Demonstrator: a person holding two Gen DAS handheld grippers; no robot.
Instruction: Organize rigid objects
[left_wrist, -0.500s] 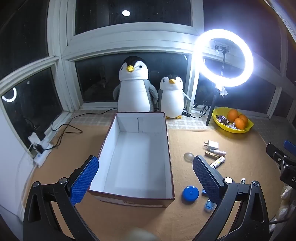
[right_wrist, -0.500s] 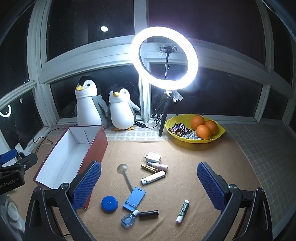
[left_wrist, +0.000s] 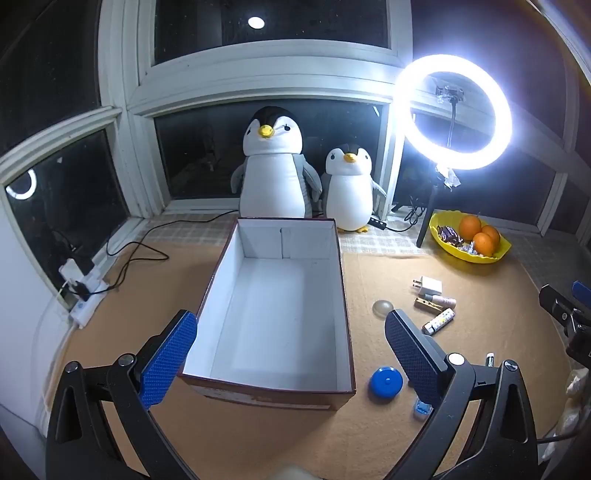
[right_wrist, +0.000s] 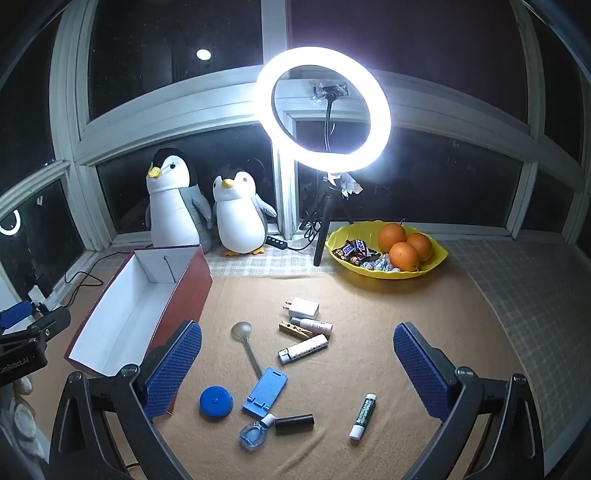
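An empty box (left_wrist: 258, 376), red outside and white inside, stands open on the brown mat; it also shows at the left of the right wrist view (right_wrist: 184, 288). My left gripper (left_wrist: 291, 354) is open and empty over the box's near end. My right gripper (right_wrist: 297, 367) is open and empty above several small items: a spoon (right_wrist: 245, 341), blue phone stand (right_wrist: 266, 389), blue round case (right_wrist: 216, 402), white charger (right_wrist: 303, 308), clothespin (right_wrist: 295, 329), white lighter (right_wrist: 303, 349), lip balm (right_wrist: 362, 416), black tube (right_wrist: 294, 421) and small blue bottle (right_wrist: 254, 435).
Two plush penguins (right_wrist: 207, 206) sit at the window. A lit ring light (right_wrist: 324, 114) on a tripod stands behind a yellow bowl (right_wrist: 436, 264) of oranges and candy. A power strip (left_wrist: 86, 291) with cables lies at the far left.
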